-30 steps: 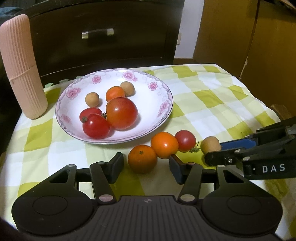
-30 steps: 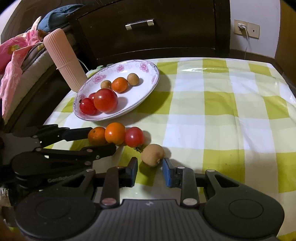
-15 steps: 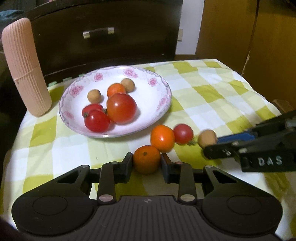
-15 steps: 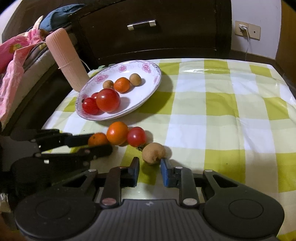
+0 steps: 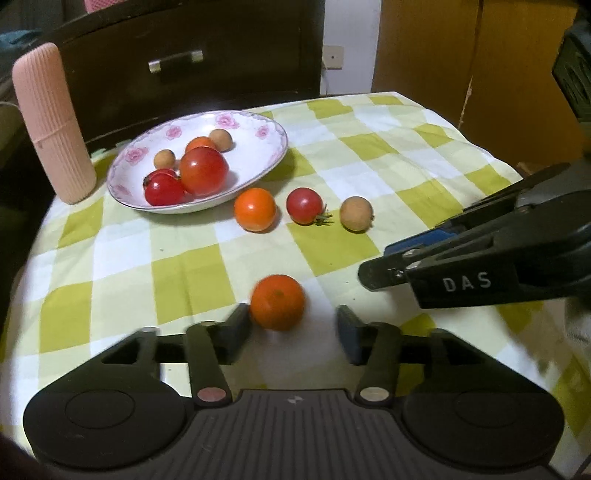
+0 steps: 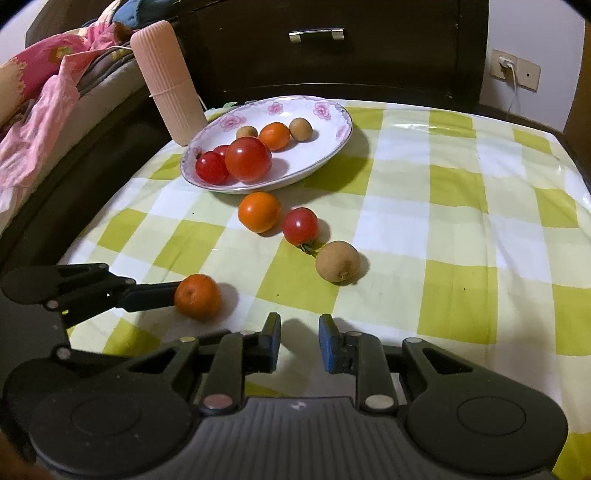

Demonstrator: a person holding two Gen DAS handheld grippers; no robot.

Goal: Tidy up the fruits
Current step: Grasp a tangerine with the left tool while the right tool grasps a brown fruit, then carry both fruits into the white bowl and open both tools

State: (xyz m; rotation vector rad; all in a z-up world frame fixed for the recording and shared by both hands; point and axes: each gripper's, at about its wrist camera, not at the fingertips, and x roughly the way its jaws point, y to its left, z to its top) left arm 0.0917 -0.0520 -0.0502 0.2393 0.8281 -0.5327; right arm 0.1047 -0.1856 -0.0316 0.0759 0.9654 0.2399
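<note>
Reading "DAS", white letters mark right tongs.

Home bedroom: dark wooden drawer unit w/ metal handle at 12 o'clock, rumpled pink floral bedding at 10, green-white checked tablecloth.

My left gripper, jaws opening: tangerine between them, against the nine-o'clock finger. Plate at eleven o'clock.

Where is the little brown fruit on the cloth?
In the right wrist view, the brown fruit lies mid-cloth, just right of the small red tomato.
</note>
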